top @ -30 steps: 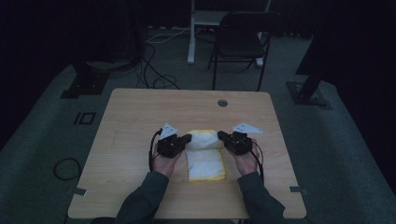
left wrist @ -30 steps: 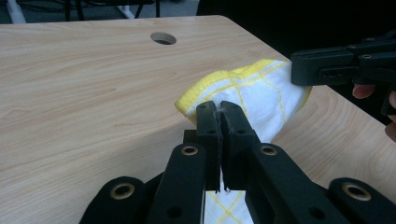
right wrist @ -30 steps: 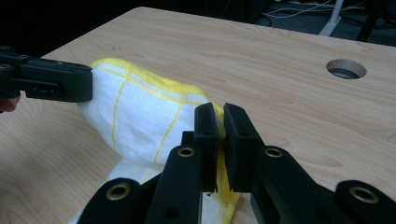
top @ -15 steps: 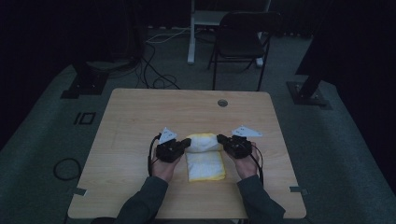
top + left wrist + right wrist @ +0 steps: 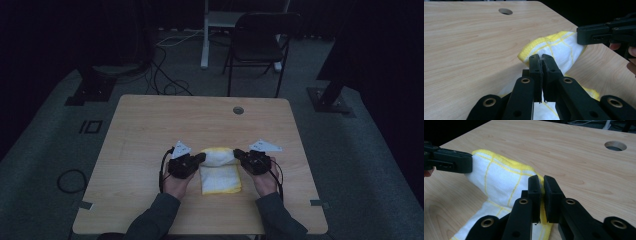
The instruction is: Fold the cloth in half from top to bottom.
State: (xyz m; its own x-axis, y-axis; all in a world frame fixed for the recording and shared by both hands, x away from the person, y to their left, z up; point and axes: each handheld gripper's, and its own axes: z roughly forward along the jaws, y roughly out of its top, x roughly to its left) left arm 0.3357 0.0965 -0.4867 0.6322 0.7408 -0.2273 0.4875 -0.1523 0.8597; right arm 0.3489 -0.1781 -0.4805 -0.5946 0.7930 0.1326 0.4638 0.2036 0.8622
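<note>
Left hand-held gripper (image 5: 541, 58) and right hand-held gripper (image 5: 542, 180) are each pinching a far corner of the towel (image 5: 218, 171), lifting that edge off the bench (image 5: 150, 125). Looks like mid-fold; next they're probably needing to carry both corners evenly toward the near edge.

- A light wooden table (image 5: 150, 130) with a round cable hole (image 5: 238, 110) near its far edge.
- A dark folding chair (image 5: 260, 45) beyond the table.
- Black cables (image 5: 165, 80) trail over the grey carpet.
- A coiled cable (image 5: 71, 180) lies left of the table.
</note>
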